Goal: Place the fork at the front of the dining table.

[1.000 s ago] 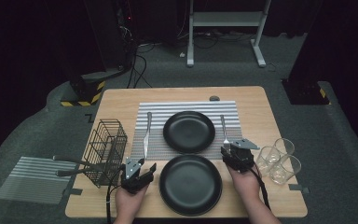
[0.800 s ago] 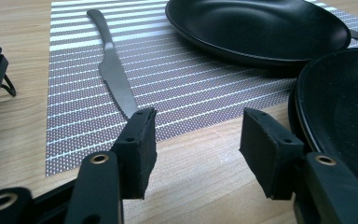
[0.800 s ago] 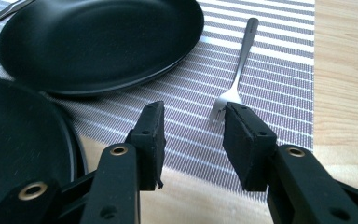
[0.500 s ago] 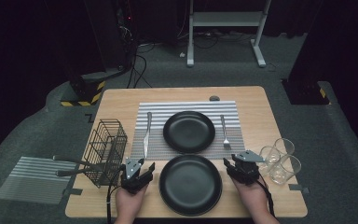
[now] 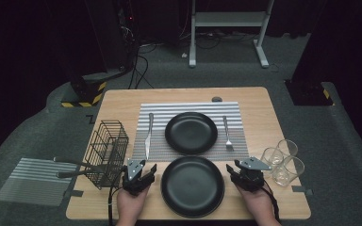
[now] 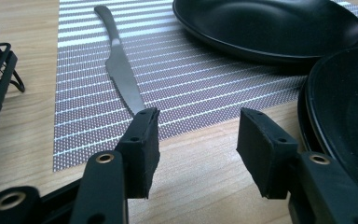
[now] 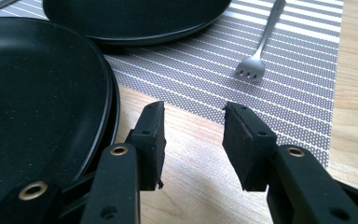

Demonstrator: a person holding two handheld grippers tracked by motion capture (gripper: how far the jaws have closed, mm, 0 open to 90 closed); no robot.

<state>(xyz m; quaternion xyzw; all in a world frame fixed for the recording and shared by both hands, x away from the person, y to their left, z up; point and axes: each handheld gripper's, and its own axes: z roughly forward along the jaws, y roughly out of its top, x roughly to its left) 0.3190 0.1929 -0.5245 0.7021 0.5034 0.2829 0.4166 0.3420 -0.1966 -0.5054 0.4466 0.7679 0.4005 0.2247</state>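
The left gripper [image 5: 142,176] and right gripper [image 5: 238,175] flank the near plate [image 5: 192,186], which lies on the bare table [image 5: 283,117] between them. Beyond the left jaws lies the knife [image 6: 121,74] on the placemat [image 5: 188,107]; beyond the right jaws the fork [image 7: 261,46] lies on the same mat. The far plate [image 5: 191,133] sits on the mat between knife and fork. A wire basket [image 5: 106,153] stands left of the left jaws, three glasses [image 5: 283,161] right of the right jaws.

Glossy black plate [image 5: 192,186], metal knife [image 5: 148,135], wooden table [image 5: 122,101]
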